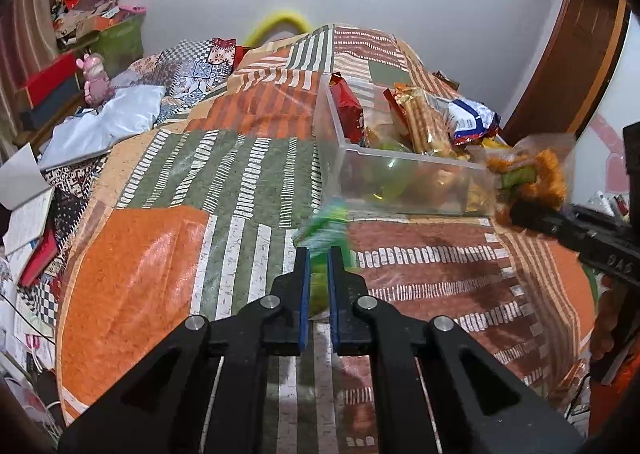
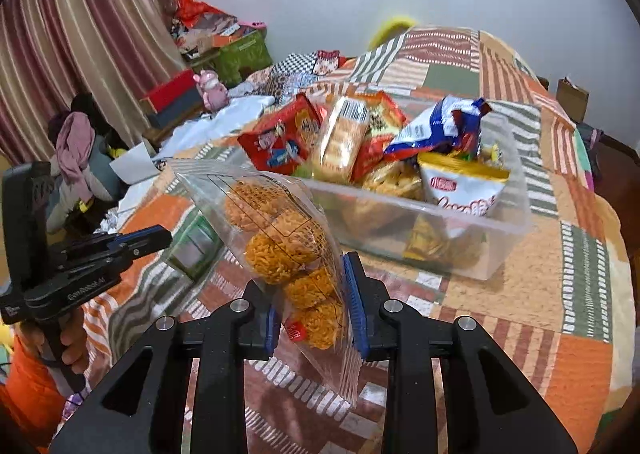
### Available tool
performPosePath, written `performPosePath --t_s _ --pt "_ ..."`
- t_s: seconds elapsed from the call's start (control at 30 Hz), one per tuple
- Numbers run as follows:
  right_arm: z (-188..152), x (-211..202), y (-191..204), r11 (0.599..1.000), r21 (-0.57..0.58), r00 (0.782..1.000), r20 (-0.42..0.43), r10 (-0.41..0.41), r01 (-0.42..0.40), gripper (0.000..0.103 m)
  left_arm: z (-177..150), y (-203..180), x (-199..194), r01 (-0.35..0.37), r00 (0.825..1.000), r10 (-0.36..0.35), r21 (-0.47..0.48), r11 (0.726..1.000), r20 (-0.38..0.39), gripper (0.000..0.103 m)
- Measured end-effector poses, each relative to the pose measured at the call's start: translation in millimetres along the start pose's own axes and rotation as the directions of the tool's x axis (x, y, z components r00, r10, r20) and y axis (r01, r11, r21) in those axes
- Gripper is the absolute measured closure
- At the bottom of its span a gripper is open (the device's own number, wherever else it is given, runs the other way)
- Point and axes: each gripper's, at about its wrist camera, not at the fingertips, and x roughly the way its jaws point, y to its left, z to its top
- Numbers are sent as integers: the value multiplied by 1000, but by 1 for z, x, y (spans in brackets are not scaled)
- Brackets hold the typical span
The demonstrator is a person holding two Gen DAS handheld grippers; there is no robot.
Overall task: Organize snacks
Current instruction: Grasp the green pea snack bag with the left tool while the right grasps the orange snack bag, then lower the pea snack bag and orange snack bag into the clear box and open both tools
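Carrying step: your left claw (image 1: 318, 254) pinches a green packet (image 1: 324, 230), your right claw (image 2: 314, 294) a noodle-snack bag (image 2: 280, 242), both above the bed (image 1: 168, 174) beside the clear bin (image 2: 460, 222); next, drop them in.

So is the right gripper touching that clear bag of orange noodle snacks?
Touching. The right wrist view shows the right gripper closed on the clear bag of orange noodle snacks, both blue pads pressing its sides, lifted clear of the bedspread.
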Motion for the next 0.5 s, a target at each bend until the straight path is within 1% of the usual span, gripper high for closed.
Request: performPosePath --t_s 0.1,0.13,0.17,0.2,0.23,0.27,0.3,0.33,0.43,0.5 --pt "1 -4 -2 1000 10 1000 13 2 -3 77 -2 -1 5 -14 1000 14 5 1000 -24 94" --pt "1 -5 -2 1000 14 1000 16 3 -4 77 -3 0 7 -12 999 12 4 1000 -34 90" --pt "2 -6 -3 1000 18 1000 21 3 -3 77 -4 1 9 -12 999 12 0 1000 -44 81" --pt "2 -7 -4 1000 21 1000 25 1 -2 77 -5 2 12 -9 998 9 -8 1000 -54 76" --pt "2 -8 -5 1000 25 1000 29 1 -2 77 -6 2 13 -7 998 7 -13 1000 -59 65" --pt "2 -9 -6 1000 30 999 33 0 -1 77 -7 2 15 -5 998 4 -16 1000 -64 56" --pt "3 -10 -8 999 33 999 37 0 -1 77 -8 2 17 1 998 -3 -19 1000 -70 54" --pt "3 -12 -9 999 36 999 40 -2 1 77 -8 2 19 6 997 -8 -21 1000 -78 49" --pt "4 -15 -11 999 43 999 49 -7 5 77 -8 -2 31 23 994 -25 -21 1000 -104 42" --pt "4 -15 -13 999 50 999 54 -10 7 77 -7 -4 45 21 991 -24 -22 1000 -133 42"
